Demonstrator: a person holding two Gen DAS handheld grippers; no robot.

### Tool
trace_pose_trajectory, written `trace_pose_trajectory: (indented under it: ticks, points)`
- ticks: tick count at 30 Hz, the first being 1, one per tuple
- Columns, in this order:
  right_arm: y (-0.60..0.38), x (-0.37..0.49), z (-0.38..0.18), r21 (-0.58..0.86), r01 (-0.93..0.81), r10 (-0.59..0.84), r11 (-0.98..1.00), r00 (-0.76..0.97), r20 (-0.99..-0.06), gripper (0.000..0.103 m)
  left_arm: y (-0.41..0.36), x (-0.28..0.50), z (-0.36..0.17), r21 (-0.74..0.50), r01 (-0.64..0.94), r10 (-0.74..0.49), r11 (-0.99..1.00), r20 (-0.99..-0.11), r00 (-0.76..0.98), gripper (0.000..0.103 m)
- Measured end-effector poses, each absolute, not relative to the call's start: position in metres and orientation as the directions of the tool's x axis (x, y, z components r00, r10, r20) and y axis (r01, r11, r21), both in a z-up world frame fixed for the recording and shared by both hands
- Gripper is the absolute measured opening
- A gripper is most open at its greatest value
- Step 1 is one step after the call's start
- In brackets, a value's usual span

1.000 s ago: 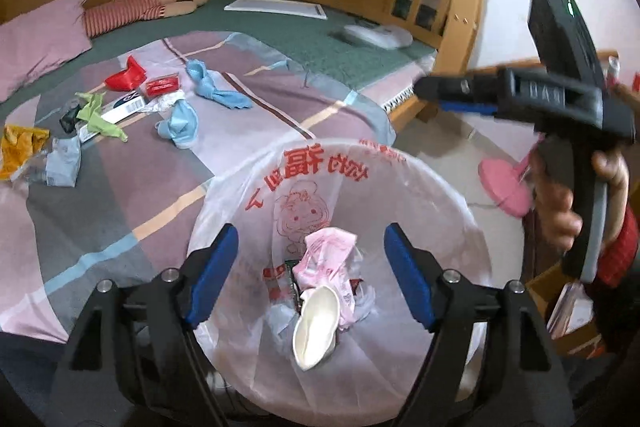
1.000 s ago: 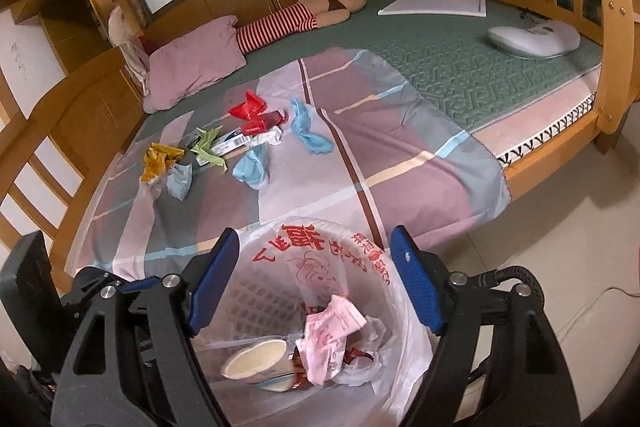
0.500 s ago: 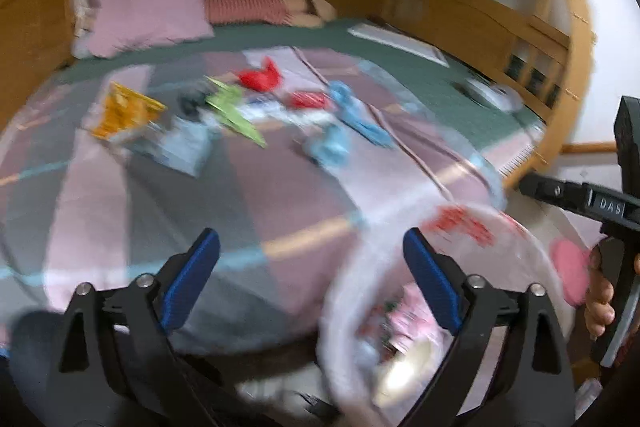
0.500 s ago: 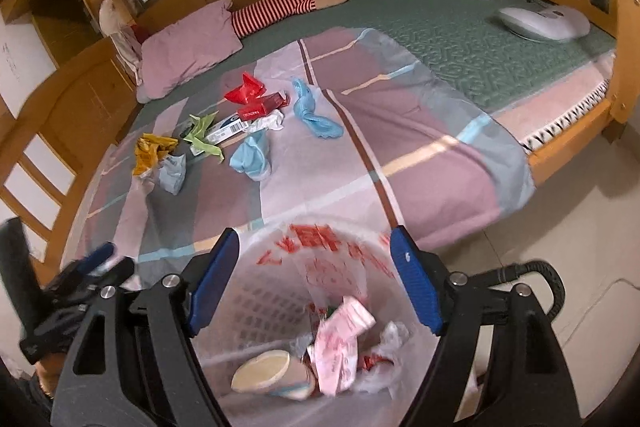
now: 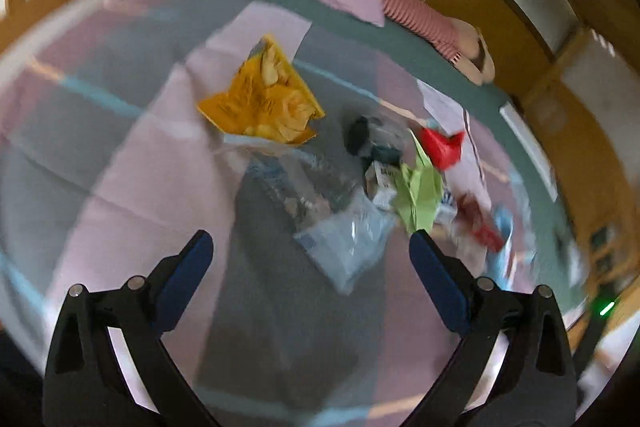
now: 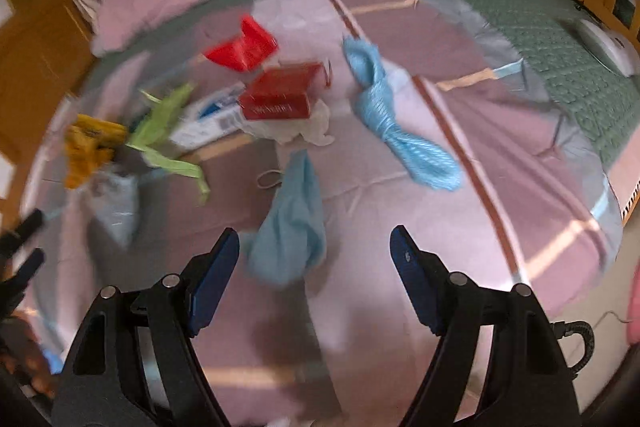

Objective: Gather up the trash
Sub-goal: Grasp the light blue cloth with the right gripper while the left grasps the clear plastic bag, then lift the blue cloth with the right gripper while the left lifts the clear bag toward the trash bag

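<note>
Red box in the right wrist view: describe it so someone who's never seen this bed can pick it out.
On the bed's striped pink and grey cover, trash lies scattered across the middle. The red box sits in that cluster, on crumpled white plastic, just below a red wrapper and left of a coiled light blue rope. It is the only rigid rectangular red item, with white lettering on its front face.
</note>
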State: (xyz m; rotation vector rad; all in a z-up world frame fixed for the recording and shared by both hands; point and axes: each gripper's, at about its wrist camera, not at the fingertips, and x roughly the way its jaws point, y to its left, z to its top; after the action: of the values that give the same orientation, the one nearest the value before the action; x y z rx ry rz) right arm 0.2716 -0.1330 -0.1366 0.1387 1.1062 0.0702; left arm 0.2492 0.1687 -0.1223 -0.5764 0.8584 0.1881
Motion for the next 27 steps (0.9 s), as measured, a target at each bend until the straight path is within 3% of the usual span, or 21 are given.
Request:
trace_pose_trajectory:
  ticks: [3,5,8,12,14,15,17,20,24,27]
  points:
    - [-0.124,0.280,-0.150,0.126,-0.003,0.116,0.992,0.426,-0.897,0.068,0.176,0.277,-0.145,-0.427,-0.439,-0.099,0.791,-0.797,0.596,0.098]
    - [-0.119,0.280,-0.155,0.120,-0.037,0.125,0.992,0.408,-0.905,0.044,0.176,0.289,-0.152,-0.441,-0.452,-0.115,0.775,-0.802,0.586,0.098]
    - [-0.116,0.271,-0.153,0.122,-0.074,0.142,0.990,0.407,-0.902,0.034,0.170,0.308,-0.157,-0.421,-0.414,-0.128,0.807,-0.809,0.574,0.098]
    - [-0.122,0.253,-0.139,0.186,-0.093,0.208,0.978,0.426,-0.881,0.033,0.161,0.325,-0.168,-0.349,-0.390,-0.096,0.852,-0.837,0.539,0.095]
    - [-0.126,0.239,-0.128,0.221,-0.088,0.236,0.971,0.449,-0.862,0.033,0.156,0.327,-0.173,-0.351,-0.367,-0.119,0.861,-0.842,0.526,0.074]
    - [-0.127,0.233,-0.124,0.232,-0.089,0.246,0.969,0.459,-0.853,0.033,0.155,0.329,-0.175,-0.354,-0.353,-0.129,0.866,-0.841,0.526,0.071]
    - [-0.128,0.218,-0.114,0.246,-0.102,0.264,0.964,0.485,-0.834,0.033,0.144,0.326,-0.172,-0.337,-0.298,-0.134,0.893,-0.832,0.539,0.052]
    - [-0.129,0.196,-0.100,0.243,-0.134,0.277,0.961,0.526,-0.804,0.033,0.128,0.316,-0.164,-0.278,-0.227,-0.112,0.933,-0.826,0.552,0.040]
    - [-0.135,0.162,-0.076,0.235,-0.185,0.300,0.954,0.597,-0.744,0.033,0.109,0.289,-0.142,-0.186,-0.182,-0.036,0.966,-0.789,0.614,0.036]
    - [-0.145,0.142,-0.059,0.247,-0.220,0.331,0.944,0.626,-0.706,0.033,0.085,0.244,-0.106,-0.067,-0.151,0.063,0.986,-0.693,0.718,0.036]
